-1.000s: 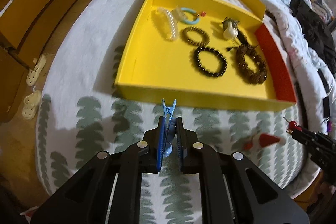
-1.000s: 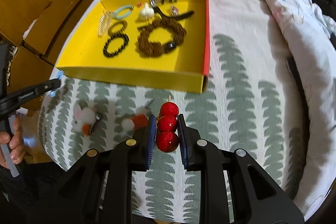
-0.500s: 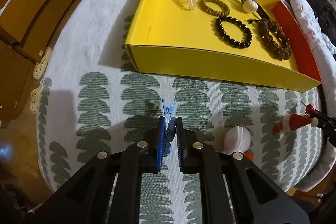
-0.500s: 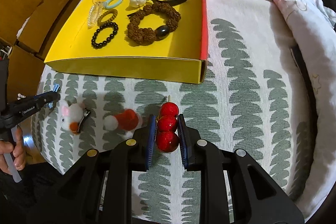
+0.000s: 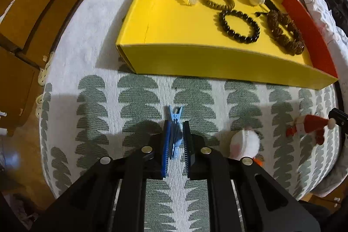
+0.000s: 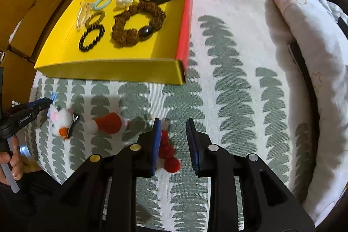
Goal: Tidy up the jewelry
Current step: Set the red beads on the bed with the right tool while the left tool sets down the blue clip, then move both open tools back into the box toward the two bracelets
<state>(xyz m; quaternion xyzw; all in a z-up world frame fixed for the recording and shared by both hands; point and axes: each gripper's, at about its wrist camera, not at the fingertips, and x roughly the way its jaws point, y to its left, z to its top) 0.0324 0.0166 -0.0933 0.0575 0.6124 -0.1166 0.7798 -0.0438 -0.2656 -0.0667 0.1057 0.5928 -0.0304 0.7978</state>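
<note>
Between just-spreading right tongs (image 6: pixel 174 136), blurred red beaded clip (image 6: pixel 167 149); left tongs (image 5: pixel 176 134) pinch blue clip (image 5: pixel 175 123).

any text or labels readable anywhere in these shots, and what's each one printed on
"GenRobot.AI", roughly as it reads, small white print on the side of the left hand-held gripper, seen in the right wrist view.
Printed sheet on the inside of the yellow box lid: too small and blurred to read in either view.
No other words, numbers or signs show.
</note>
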